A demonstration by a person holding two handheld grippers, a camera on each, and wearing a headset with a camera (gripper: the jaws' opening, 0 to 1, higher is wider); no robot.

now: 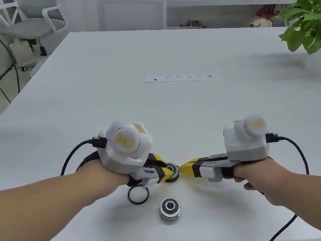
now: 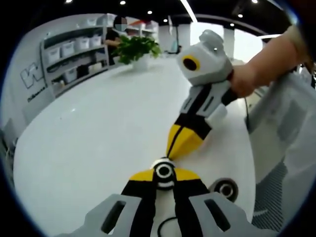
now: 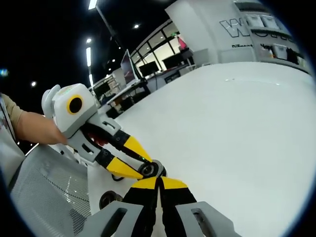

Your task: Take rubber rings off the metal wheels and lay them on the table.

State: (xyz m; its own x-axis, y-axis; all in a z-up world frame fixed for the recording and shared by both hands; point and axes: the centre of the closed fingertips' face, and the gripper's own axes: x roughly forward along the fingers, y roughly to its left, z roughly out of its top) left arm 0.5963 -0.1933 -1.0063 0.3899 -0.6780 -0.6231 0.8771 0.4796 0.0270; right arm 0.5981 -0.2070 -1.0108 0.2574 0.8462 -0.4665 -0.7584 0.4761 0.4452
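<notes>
Near the tabletop's point(image 1: 165, 105) front edge, the left hand-held gripper point(image 1: 168, 172) pinches a metal wheel point(image 2: 164, 170), while the right hand-held gripper point(image 1: 186, 168), pressed together, touches its rim.

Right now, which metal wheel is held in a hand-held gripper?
The wheel clamped in the left hand-held gripper. The other wheel lies free on the table, beside a loose rubber ring.

white table point(image 1: 100, 90) | potted plant point(image 1: 303, 25) | wall shelves point(image 2: 74, 59) | ceiling lights point(image 3: 89, 55)

A black rubber ring point(image 1: 138, 195) lies flat beside one metal wheel point(image 1: 170, 209); another wheel point(image 1: 172, 171) sits between the jaws.
</notes>
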